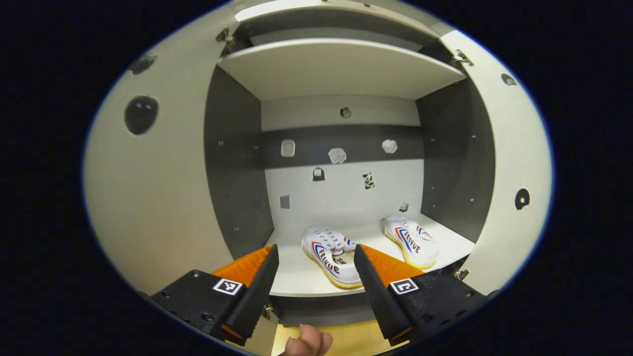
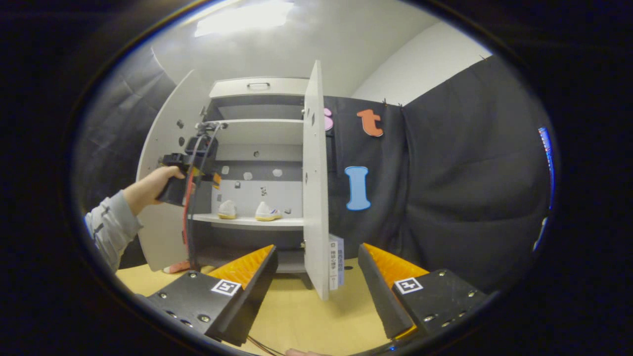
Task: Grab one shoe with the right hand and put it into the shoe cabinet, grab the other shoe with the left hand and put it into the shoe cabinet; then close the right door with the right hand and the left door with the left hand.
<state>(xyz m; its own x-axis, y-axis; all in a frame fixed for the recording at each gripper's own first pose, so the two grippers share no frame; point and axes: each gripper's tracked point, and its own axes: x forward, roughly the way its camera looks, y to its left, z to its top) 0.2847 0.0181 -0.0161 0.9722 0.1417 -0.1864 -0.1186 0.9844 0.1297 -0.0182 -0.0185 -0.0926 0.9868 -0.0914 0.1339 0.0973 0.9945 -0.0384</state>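
While both shoes (image 1: pixel 332 254) (image 1: pixel 411 240) sit mid-frame on the shelf (image 1: pixel 301 277), your left tool (image 1: pixel 315 277) and right tool (image 2: pixel 316 277) gape wide, empty.

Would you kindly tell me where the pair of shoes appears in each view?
Left gripper view: the shoes sit low centre on the cabinet shelf, just beyond the left gripper.
Right gripper view: shoes small, left of centre.
Shared landmark: the open right door.
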